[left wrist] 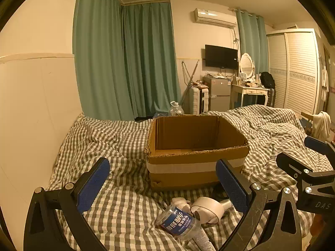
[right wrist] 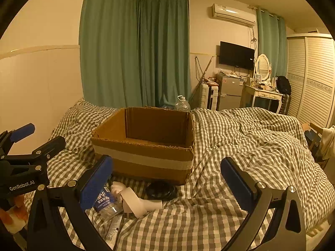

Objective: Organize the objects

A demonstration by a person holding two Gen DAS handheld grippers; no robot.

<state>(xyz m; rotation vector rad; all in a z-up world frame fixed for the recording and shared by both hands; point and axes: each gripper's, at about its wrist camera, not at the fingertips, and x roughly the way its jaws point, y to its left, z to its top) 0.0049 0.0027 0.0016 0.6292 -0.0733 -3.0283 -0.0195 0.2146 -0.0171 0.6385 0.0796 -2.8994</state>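
Note:
An open, empty cardboard box stands on the checked bed cover. In front of it lies a pile: a clear water bottle with a blue label, a white hair dryer, a small white object, a tube and a black round object. My left gripper is open and empty above the pile. My right gripper is open and empty, to the right of the pile. Each gripper shows in the other's view: the right one, the left one.
The bed is covered by a rumpled grey-and-white checked duvet. A white wall runs along its left side. Green curtains, a large water jug, a fridge, a dressing table and a wardrobe stand beyond.

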